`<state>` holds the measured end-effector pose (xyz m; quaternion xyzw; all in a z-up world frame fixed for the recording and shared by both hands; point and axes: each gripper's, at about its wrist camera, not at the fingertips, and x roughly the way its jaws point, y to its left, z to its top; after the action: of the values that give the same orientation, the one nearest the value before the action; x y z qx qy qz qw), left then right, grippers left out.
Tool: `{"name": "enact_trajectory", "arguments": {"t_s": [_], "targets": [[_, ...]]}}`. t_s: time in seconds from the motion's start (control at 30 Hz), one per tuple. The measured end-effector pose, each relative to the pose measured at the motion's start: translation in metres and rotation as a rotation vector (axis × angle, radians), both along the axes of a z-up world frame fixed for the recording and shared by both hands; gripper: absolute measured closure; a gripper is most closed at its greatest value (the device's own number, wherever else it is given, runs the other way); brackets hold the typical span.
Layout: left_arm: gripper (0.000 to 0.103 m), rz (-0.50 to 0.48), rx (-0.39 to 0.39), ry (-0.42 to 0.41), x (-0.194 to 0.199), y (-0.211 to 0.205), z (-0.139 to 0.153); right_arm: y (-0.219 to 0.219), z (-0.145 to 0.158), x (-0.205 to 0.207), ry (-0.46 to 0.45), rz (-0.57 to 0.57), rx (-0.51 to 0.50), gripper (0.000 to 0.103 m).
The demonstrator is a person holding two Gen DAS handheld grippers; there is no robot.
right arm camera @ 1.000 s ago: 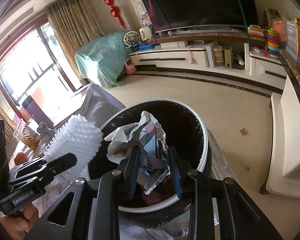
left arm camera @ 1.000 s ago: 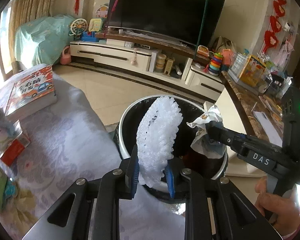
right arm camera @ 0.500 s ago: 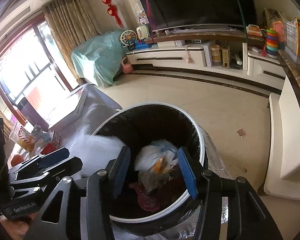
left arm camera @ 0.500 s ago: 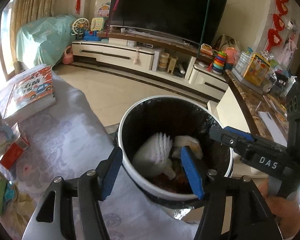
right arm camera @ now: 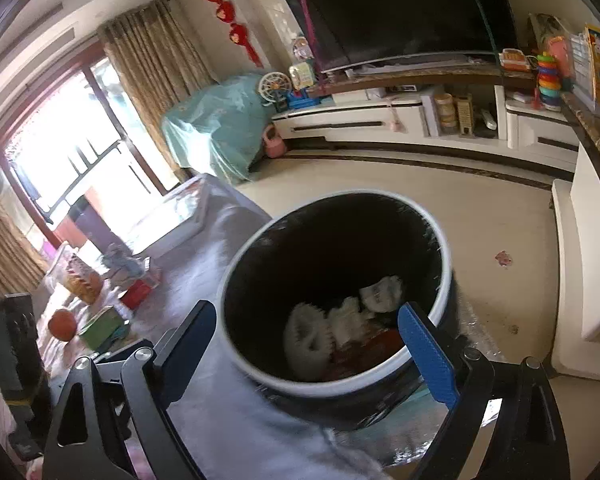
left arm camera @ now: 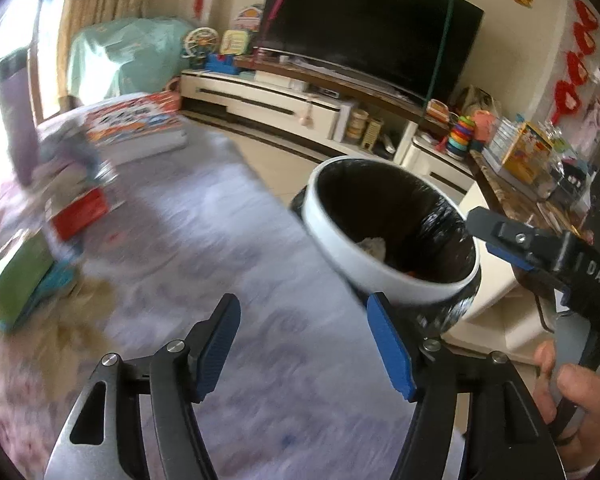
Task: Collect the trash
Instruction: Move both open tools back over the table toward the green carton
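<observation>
Inside bin (right arm camera: 436, 304): white foam net (right arm camera: 308, 338) | both hand-held grippers opening, empty

From my remote station I look into a sunlit living room where a large dark television (right arm camera: 396, 8) stands above a long white cabinet (right arm camera: 380, 120), gold curtains (right arm camera: 148, 64) frame a bright window (right arm camera: 72, 156), red decorations (right arm camera: 228, 12) hang on cream walls, and the tile floor (right arm camera: 480, 216) is pale.
</observation>
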<state>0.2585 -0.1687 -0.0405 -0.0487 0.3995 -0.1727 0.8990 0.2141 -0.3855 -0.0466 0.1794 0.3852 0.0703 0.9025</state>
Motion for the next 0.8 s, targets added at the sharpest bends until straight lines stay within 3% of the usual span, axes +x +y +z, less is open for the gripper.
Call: {"name": "enact_trajectory", "arguments": {"t_s": [0.5, 0.8], "targets": [[0.038, 0.196, -0.065, 0.026, -0.076, 0.105, 0.000, 0.080, -0.007, -0.022, -0.001, 0.142, 0.055, 0.009], [0.038, 0.279, -0.071, 0.029, -0.101, 0.141, 0.005, 0.119, -0.016, -0.028, 0.015, 0.207, 0.061, 0.009]]}}
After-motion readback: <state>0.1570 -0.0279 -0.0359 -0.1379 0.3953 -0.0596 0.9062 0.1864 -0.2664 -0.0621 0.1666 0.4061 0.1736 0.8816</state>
